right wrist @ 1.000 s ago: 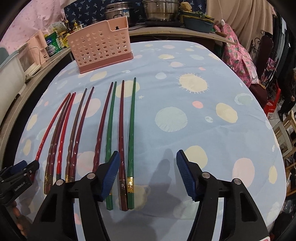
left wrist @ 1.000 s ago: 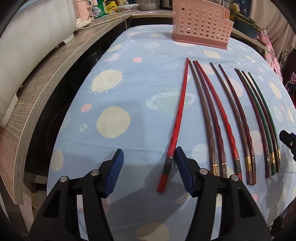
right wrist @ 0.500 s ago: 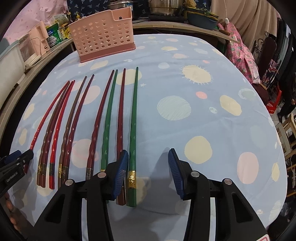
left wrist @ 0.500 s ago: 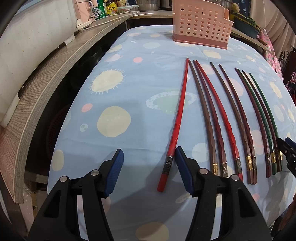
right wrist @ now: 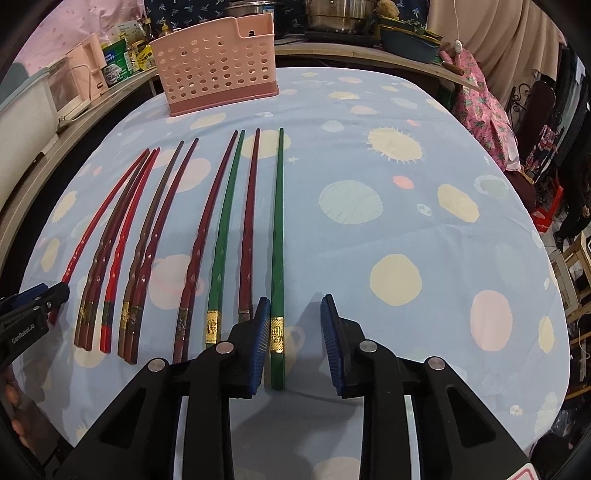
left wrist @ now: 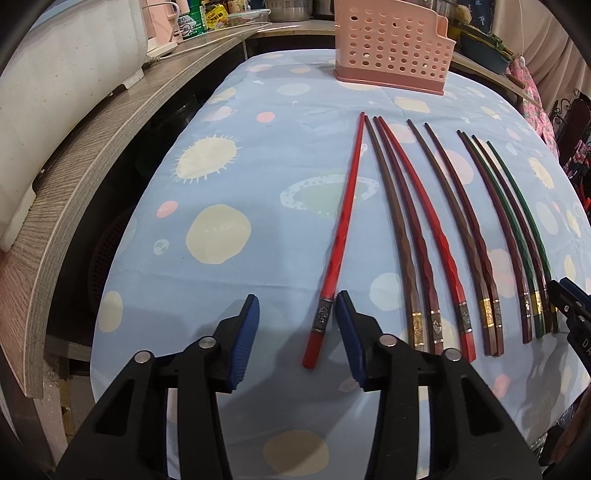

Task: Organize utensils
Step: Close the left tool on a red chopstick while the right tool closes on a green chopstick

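Several red, brown, maroon and green chopsticks lie side by side on the blue spotted tablecloth (left wrist: 258, 177). My left gripper (left wrist: 297, 334) is open low over the cloth, with the handle end of the bright red chopstick (left wrist: 341, 236) between its fingers, near the right pad. My right gripper (right wrist: 295, 341) is open, with the handle end of the rightmost green chopstick (right wrist: 277, 236) between its fingers, close to the left pad. A pink perforated utensil holder (left wrist: 393, 44) (right wrist: 218, 74) stands at the table's far end.
A grey wooden counter (left wrist: 74, 173) with a white appliance (left wrist: 55, 62) runs along the left. Pots and jars stand behind the holder (right wrist: 332, 14). Chairs and pink cloth (right wrist: 480, 110) stand at the right. The other gripper's tip shows at each view's edge (right wrist: 33, 306).
My right gripper moved left and forward, bringing the rightmost green chopstick between its fingers, and narrowed its opening. My left gripper narrowed slightly around the red chopstick's handle.
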`<action>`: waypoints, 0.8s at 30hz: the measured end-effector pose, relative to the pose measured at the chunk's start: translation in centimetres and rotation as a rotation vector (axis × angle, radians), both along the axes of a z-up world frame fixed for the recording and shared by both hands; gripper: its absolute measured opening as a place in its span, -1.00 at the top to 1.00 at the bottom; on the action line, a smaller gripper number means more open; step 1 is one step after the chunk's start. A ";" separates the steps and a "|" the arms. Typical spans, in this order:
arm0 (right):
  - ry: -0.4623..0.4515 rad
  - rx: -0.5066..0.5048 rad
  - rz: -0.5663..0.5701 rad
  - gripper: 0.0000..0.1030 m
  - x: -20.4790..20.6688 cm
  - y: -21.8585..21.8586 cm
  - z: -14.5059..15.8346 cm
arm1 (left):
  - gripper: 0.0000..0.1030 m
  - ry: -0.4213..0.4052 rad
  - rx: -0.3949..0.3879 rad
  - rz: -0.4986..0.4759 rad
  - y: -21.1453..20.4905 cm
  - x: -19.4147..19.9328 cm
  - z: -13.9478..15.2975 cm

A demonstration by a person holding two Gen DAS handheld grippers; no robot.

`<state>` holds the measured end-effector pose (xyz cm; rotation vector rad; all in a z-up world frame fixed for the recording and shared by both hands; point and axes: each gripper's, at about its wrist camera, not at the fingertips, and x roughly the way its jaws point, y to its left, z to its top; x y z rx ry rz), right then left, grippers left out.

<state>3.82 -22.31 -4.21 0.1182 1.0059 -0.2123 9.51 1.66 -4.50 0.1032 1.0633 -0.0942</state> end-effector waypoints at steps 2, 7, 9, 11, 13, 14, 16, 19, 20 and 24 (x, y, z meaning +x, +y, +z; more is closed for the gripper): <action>0.000 0.000 0.000 0.50 -0.1 0.1 0.0 | 0.29 0.001 -0.002 -0.004 -0.1 -0.2 0.0; -0.004 0.005 0.004 0.56 -0.7 0.3 0.0 | 0.59 0.003 -0.016 -0.020 -0.3 -0.7 0.1; -0.004 0.011 0.005 0.62 -1.0 0.4 0.0 | 0.79 0.002 -0.020 -0.030 -0.5 -0.9 0.1; -0.003 0.022 0.006 0.73 -1.4 0.4 0.0 | 0.81 0.005 -0.027 -0.037 -0.5 -1.2 0.1; -0.002 0.041 0.002 0.86 -1.8 0.3 0.0 | 0.83 0.011 -0.044 -0.043 -0.3 -1.4 0.2; -0.002 0.051 -0.001 0.86 -1.9 0.2 0.1 | 0.85 0.014 -0.051 -0.044 -0.2 -1.5 0.2; -0.005 0.061 -0.005 0.86 -2.2 0.0 0.3 | 0.86 0.017 -0.065 -0.040 0.1 -1.9 0.5; -0.021 0.066 -0.007 0.86 -2.7 -0.3 1.0 | 0.87 0.013 -0.085 -0.030 0.6 -2.1 1.2; -0.028 0.069 -0.007 0.86 -2.8 -0.4 1.4 | 0.86 0.009 -0.093 -0.026 0.8 -2.2 1.6; -0.074 0.089 -0.010 0.86 -3.0 -1.1 3.7 | 0.86 -0.023 -0.129 -0.006 1.8 -2.1 4.0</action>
